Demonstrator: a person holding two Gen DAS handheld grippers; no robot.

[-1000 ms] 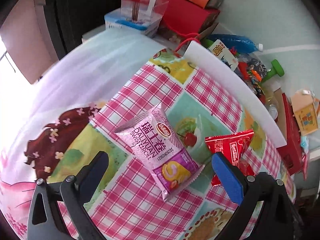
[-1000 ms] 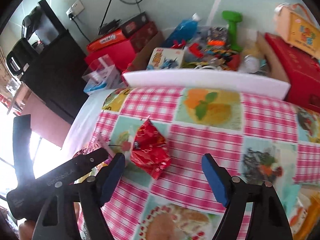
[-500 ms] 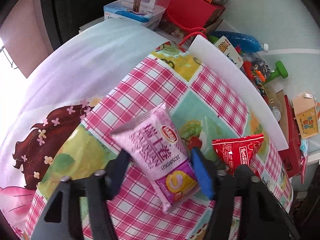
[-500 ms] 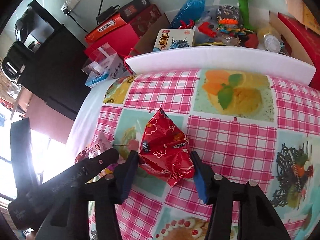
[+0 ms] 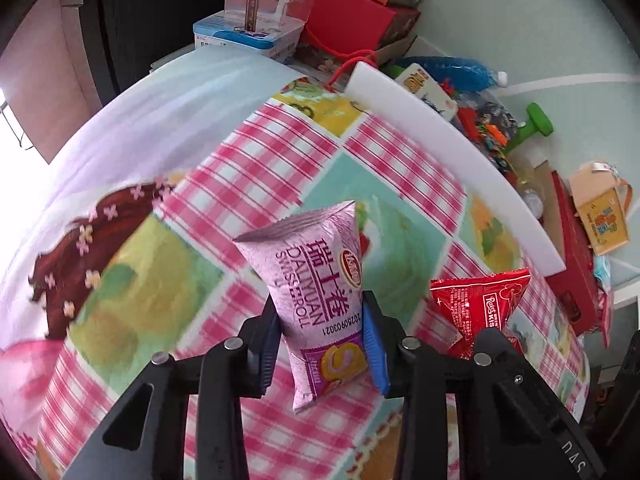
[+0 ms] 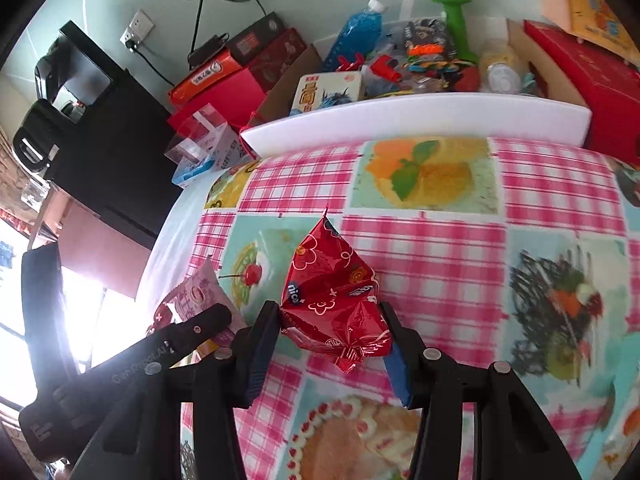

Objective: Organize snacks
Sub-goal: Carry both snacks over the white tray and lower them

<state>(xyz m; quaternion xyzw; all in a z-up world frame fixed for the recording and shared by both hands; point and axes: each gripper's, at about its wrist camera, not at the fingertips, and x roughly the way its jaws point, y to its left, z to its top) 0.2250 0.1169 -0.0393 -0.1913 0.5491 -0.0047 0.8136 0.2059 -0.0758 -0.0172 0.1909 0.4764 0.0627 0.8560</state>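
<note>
Standing tip-up, the purple pack sits clamped in left jaws; right jaws pinch the red pouch.

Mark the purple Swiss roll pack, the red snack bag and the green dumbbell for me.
purple Swiss roll pack (image 5: 316, 280), left wrist view, middle of its printed front.
red snack bag (image 6: 332, 292), right wrist view, centre of the crinkled foil.
green dumbbell (image 6: 456, 16), right wrist view, its handle.

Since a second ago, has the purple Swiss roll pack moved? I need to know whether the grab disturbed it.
Yes. The purple Swiss roll pack lay flat on the checked tablecloth; now it stands tilted up, pinched by the left gripper.
</note>
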